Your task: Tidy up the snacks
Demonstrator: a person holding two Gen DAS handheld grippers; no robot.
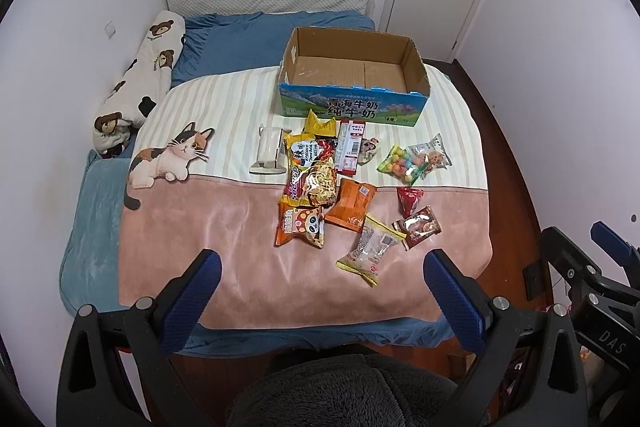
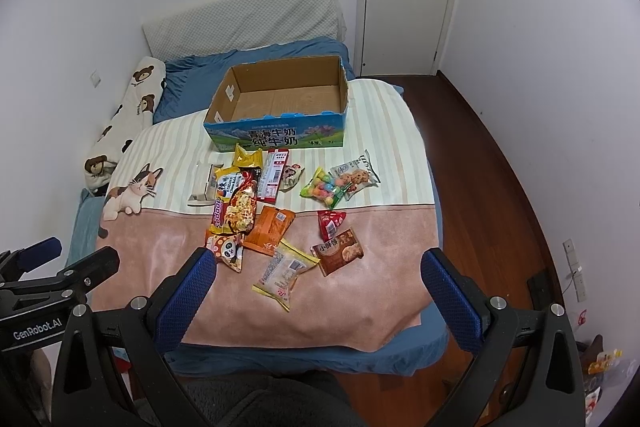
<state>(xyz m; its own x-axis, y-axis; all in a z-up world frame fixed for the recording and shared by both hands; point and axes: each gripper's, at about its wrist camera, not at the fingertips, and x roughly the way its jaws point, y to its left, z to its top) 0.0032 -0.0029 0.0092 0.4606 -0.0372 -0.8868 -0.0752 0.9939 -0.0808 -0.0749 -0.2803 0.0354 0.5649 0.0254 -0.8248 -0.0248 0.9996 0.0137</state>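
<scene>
Both grippers, left gripper (image 1: 322, 269) and right gripper (image 2: 319, 269), gape short of the snacks (image 1: 320, 183).

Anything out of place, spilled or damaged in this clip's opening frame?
Nothing spilled. The snack packets lie scattered and partly overlapping on the pink and striped blanket, while the open cardboard milk box sits empty, its top edge roughly torn.

You have glossy plastic snack packets (image 1: 352, 211) on a soft, faintly sheened plush blanket (image 1: 240, 259), just before the matt cardboard box (image 1: 352, 107).
</scene>
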